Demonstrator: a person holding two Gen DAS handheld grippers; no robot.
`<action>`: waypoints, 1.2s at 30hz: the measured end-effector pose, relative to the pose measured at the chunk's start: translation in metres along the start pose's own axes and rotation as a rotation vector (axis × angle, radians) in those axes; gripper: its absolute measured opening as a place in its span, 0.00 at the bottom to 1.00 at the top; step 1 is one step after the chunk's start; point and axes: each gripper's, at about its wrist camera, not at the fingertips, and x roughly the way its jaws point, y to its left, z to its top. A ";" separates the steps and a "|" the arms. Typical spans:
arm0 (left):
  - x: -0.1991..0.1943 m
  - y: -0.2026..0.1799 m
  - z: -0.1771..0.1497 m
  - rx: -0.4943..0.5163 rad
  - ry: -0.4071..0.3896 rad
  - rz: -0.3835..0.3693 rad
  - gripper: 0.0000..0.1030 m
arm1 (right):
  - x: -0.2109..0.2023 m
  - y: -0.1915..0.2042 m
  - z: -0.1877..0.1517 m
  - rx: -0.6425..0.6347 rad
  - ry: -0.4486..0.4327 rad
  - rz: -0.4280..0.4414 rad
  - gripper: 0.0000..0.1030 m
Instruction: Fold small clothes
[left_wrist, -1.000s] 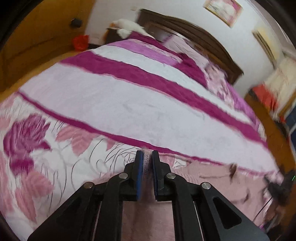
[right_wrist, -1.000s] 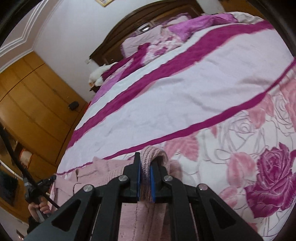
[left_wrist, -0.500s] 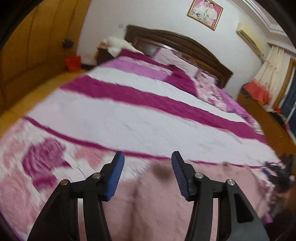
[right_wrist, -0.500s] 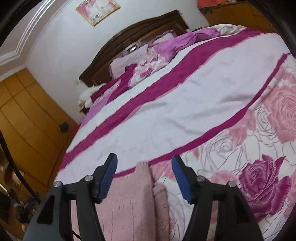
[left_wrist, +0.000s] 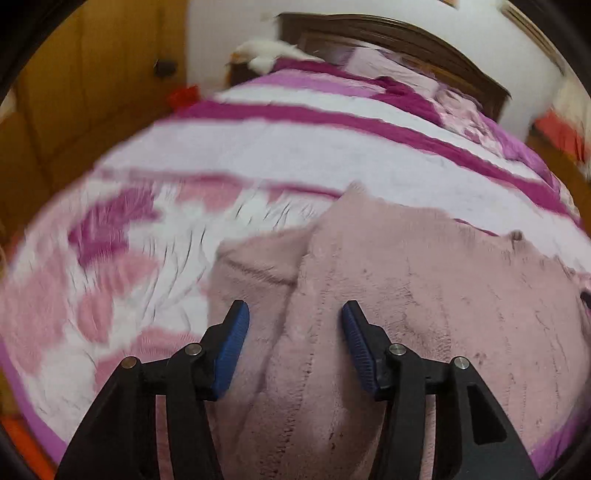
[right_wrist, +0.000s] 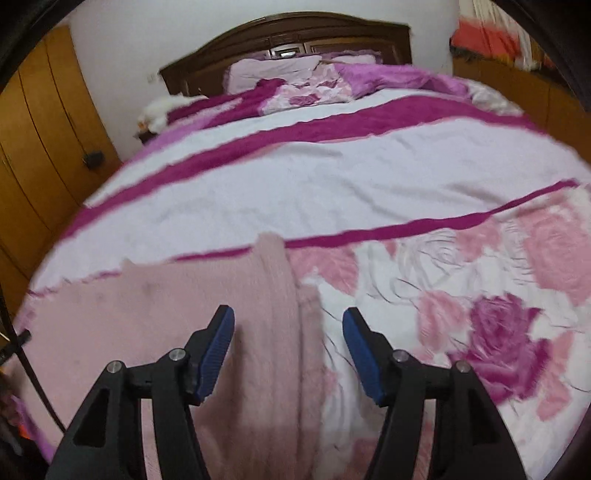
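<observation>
Both tools empty: your left gripper (left_wrist: 294, 345) and right gripper (right_wrist: 288, 352) spread wide over the pink knit (left_wrist: 406, 295). Risk: fold edges slump on soft bedspread (right_wrist: 314, 184); regrip w/ care.

The near part of the pink knitted garment (left_wrist: 424, 295) is being cut off by the lower edge of the left wrist view and partly covered by the black arms of the left tongs (left_wrist: 295, 325). In the right wrist view its left portion is being lost to the frame edge, behind a dark cable (right_wrist: 33, 373) whose ends are not being shown. The rose print of the bedspread (left_wrist: 110, 258) is being smeared by motion blur, so its outlines are not being resolved. A small dark fitting (right_wrist: 94, 159) on the wardrobe is being rendered too small to identify. A white heap (left_wrist: 266, 55) beside the headboard is staying indistinct.
</observation>
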 end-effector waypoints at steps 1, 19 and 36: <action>-0.001 0.010 -0.002 -0.053 -0.004 -0.034 0.30 | -0.008 0.004 -0.003 -0.008 -0.013 -0.005 0.63; -0.063 0.044 -0.045 -0.232 -0.016 -0.128 0.27 | -0.097 -0.016 -0.084 0.256 0.041 0.158 0.78; -0.048 0.096 -0.097 -0.656 0.015 -0.585 0.42 | -0.023 -0.058 -0.114 0.653 0.157 0.557 0.88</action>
